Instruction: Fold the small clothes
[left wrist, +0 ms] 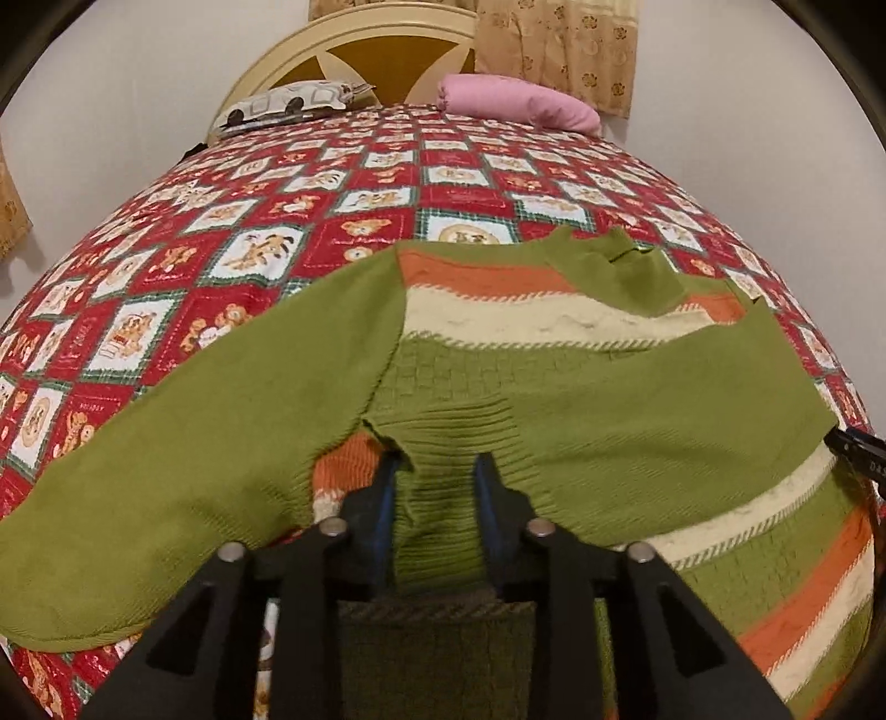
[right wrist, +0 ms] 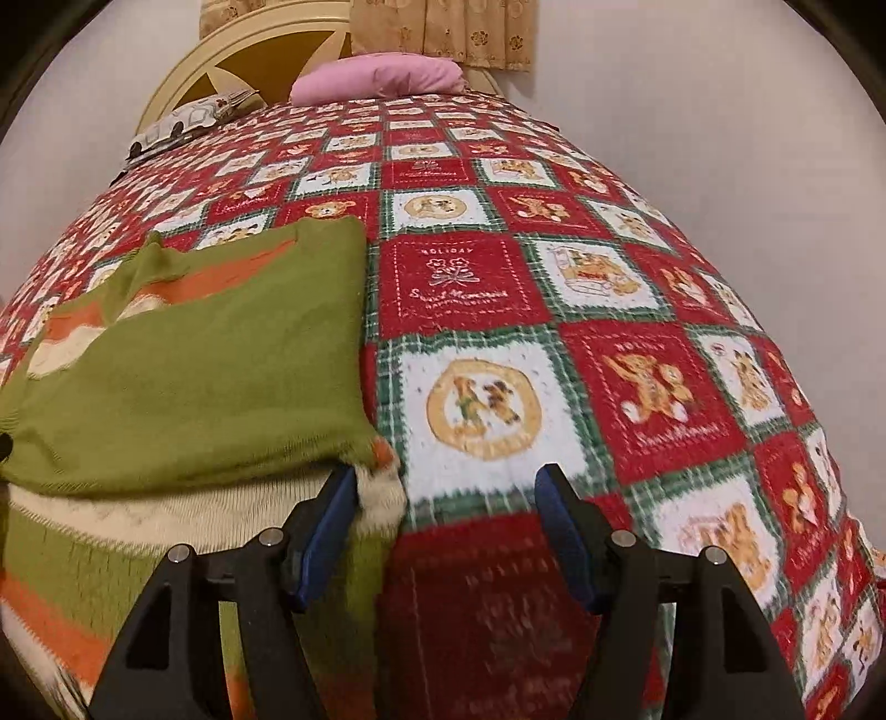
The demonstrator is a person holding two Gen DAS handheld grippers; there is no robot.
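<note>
The left tongs are clamped on the ribbed hem of a green knit sweater, the fabric bunched between the two blue-padded fingers and pulled up toward the camera. The hem they hold is folded over the sweater's striped body, and one long green sleeve trails off to the left across the bedspread.

The right tongs stand wide open with nothing between their fingers. Their left finger pad is touching or just beside the cream-and-orange edge of the sweater; the right finger hangs above bare bedspread, and this near part of the view is blurred.

The sweater lies on the near part of the bed, its orange and cream stripes showing under the folded green layer. At the far end are a car-print pillow and a pink pillow against a cream headboard, with a patterned tan curtain behind them.
</note>
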